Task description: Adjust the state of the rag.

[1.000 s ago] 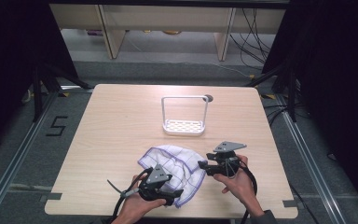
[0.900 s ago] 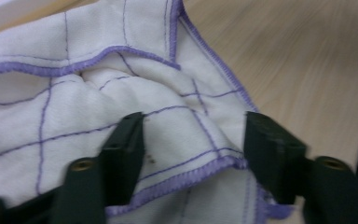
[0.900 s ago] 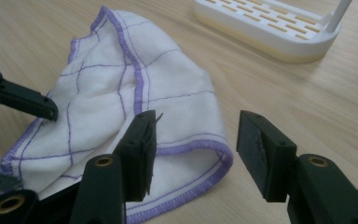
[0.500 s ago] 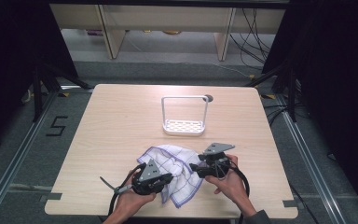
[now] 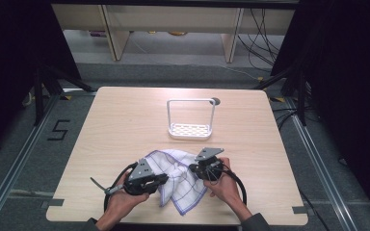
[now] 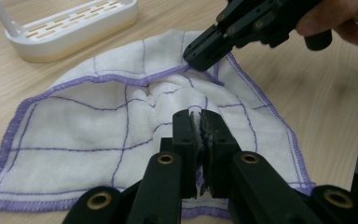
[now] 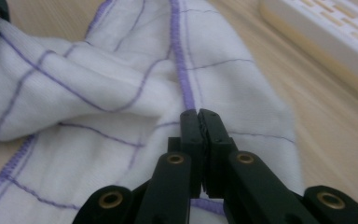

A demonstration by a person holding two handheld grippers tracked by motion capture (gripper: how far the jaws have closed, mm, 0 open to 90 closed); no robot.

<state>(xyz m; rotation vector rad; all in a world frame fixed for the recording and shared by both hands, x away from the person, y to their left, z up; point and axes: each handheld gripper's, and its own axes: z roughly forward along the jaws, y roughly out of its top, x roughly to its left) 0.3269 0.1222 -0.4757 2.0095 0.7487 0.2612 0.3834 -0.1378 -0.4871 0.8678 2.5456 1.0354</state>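
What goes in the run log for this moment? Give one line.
left gripper: shut on cloth | right gripper: shut on cloth edge | rack: empty, beyond cloth

A lab: bare wooden table ringed by black curtains, loose cables.

Both jaw pairs close within this second. My left gripper shuts first, pinching a fold of the white cloth; my right gripper closes only just now, nipping the cloth near its purple hem. The cloth no longer lies bunched: it now spreads flatter on the worktop, one corner toward me. Both hands drift slightly sideways.
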